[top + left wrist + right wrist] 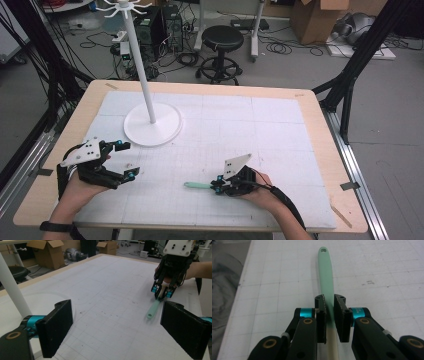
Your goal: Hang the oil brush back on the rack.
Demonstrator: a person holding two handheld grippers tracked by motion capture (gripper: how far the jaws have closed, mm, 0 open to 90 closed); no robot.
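Note:
A utensil with a mint-green handle [197, 185] [153, 308] [325, 272] lies flat on the white gridded mat, its hanging hole pointing left in the high view. The handle turns cream-coloured toward the end behind the jaws. My right gripper [218, 187] [162, 292] [330, 302] is shut on this handle near its middle, with both pads pressed against its sides. My left gripper [127, 160] [120, 327] rests at the mat's left side, open, with nothing between its wide-set jaws. It faces the utensil from across the mat.
A white hanging stand with a round base [152, 125] and tall pole [11, 287] stands at the back left of the mat [250, 130]. Wooden table edges [325, 150] frame the mat. A black stool [222, 37] and cardboard boxes [47, 252] are on the floor beyond.

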